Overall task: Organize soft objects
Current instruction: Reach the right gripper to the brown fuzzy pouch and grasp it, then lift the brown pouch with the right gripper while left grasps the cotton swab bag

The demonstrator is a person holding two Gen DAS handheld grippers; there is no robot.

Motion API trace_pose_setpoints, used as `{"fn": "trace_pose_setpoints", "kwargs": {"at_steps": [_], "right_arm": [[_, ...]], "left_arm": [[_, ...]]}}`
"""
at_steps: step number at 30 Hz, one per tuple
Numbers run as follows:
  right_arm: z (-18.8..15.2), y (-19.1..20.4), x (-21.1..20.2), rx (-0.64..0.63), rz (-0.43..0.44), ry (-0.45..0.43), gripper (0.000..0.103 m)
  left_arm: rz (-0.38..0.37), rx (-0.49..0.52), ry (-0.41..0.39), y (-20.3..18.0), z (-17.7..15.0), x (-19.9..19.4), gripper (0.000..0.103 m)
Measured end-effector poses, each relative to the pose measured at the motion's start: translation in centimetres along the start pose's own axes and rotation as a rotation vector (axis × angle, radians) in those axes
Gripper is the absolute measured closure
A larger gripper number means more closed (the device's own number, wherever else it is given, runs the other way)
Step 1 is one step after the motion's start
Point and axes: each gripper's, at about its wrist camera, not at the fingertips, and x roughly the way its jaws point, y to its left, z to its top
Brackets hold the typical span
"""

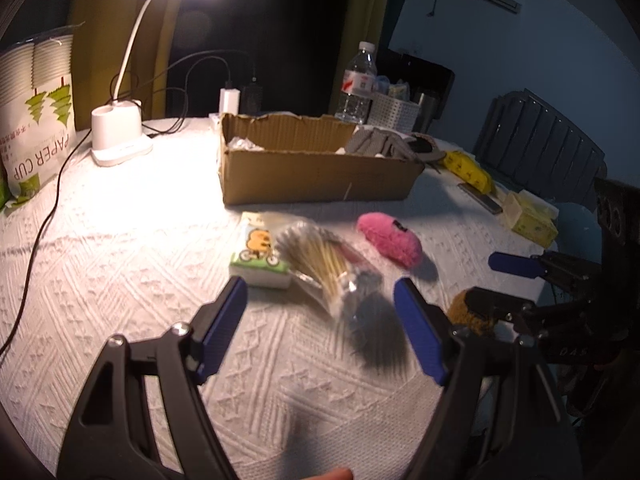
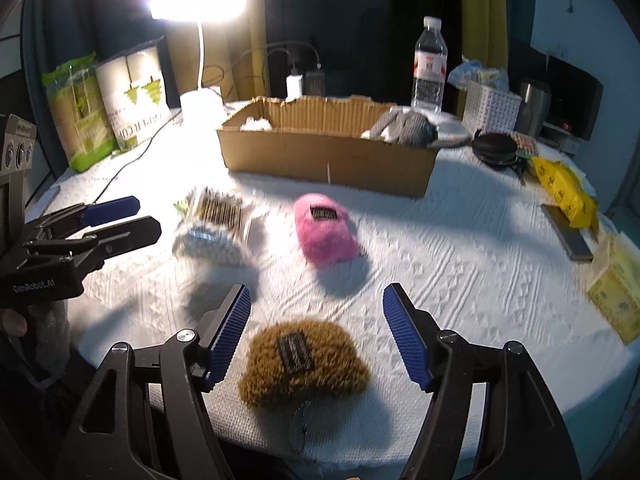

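A brown fuzzy soft object [image 2: 302,362] lies at the table's near edge, between the open fingers of my right gripper [image 2: 318,334]; it also shows in the left wrist view [image 1: 472,314] behind the right gripper [image 1: 516,280]. A pink fuzzy soft object [image 2: 326,232] [image 1: 390,239] lies mid-table. My left gripper [image 1: 320,328] is open and empty, just above a clear bag of cotton swabs [image 1: 328,268] [image 2: 218,224]. The left gripper also shows in the right wrist view [image 2: 112,220]. A cardboard box [image 1: 316,160] [image 2: 328,156] holds grey cloth [image 1: 376,144] [image 2: 404,126].
A sponge pack with a cartoon label [image 1: 262,258] lies beside the swabs. A lit desk lamp [image 1: 120,136], paper cup packs [image 1: 32,120], cables, a water bottle [image 1: 356,84], a white basket [image 1: 394,112], yellow packets [image 1: 470,170] and a phone [image 2: 568,232] ring the table.
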Motion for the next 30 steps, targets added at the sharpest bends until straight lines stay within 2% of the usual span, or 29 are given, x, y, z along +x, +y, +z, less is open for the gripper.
{"fn": "trace_pose_setpoints", "kwargs": {"at_steps": [6, 8, 13, 17, 19, 20, 21, 30], "right_arm": [[-1.5, -0.4, 1.9, 0.022, -0.009, 0.069, 0.031], [-1.8, -0.6, 2.4, 0.034, 0.0, 0.082, 0.026], [-2.0, -0.1, 3.6, 0.029, 0.039, 0.12, 0.025], [-2.3, 0.9, 4.1, -0.004, 0.003, 0.116, 0.025], [-2.2, 0.8, 4.2, 0.002, -0.001, 0.116, 0.031], [-2.1, 0.8, 4.2, 0.001, -0.003, 0.116, 0.041], [-2.0, 0.6, 4.2, 0.006, 0.001, 0.115, 0.046], [-0.9, 1.4, 4.2, -0.031, -0.01, 0.132, 0.058]], "left_arm": [[-0.003, -0.007, 0.011, 0.0, -0.5, 0.3, 0.026], [-0.005, -0.011, 0.016, 0.2, -0.6, 0.5, 0.026], [-0.009, -0.022, 0.019, 0.6, -0.6, 0.7, 0.026], [-0.017, -0.027, 0.013, 0.8, -0.7, 0.7, 0.026], [-0.019, -0.03, 0.01, 0.9, -0.7, 0.6, 0.026], [-0.017, -0.032, 0.01, 0.9, -0.7, 0.6, 0.026], [-0.012, -0.034, 0.009, 0.9, -0.7, 0.6, 0.026], [-0.014, -0.069, -0.004, 1.6, -0.6, 0.1, 0.026]]}}
